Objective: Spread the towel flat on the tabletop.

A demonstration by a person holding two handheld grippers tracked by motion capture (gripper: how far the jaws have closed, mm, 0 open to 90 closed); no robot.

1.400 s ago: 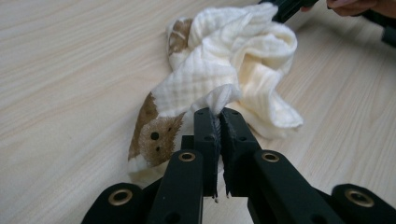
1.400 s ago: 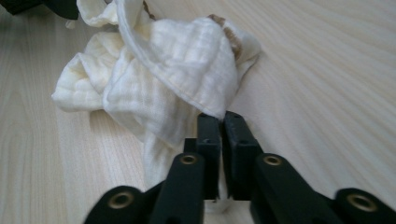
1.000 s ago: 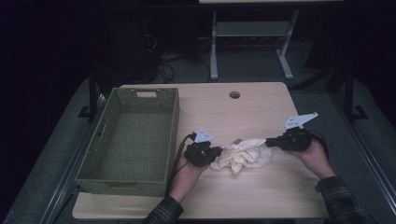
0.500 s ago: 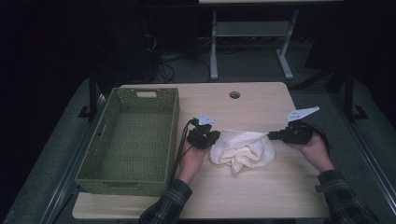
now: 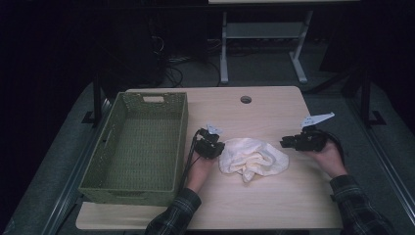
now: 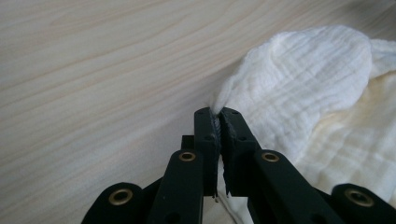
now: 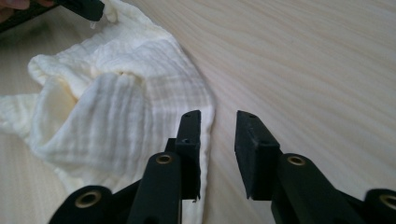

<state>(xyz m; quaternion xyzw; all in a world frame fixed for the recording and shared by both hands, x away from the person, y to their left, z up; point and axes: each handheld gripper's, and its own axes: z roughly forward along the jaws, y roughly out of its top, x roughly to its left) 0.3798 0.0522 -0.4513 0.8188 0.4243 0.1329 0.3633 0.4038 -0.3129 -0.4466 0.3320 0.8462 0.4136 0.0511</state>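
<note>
Left of centre on the table (image 5: 274,205), the left gripper (image 5: 216,148) pinches the cream cloth (image 5: 252,159) by its corner; the crumpled heap probably runs left-right. Right gripper (image 5: 285,143) just opened, nothing between its jaws.

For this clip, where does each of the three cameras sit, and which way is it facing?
High view: above the person's side, looking forward and down on the table; both forearms, left gripper, right gripper, basket.
Left gripper view: rides the left gripper, jaws shut on the cloth.
Right gripper view: rides the right gripper, jaws just opened, apart over bare wood beside the cloth's edge.
All three share the cloth and tabletop.
</note>
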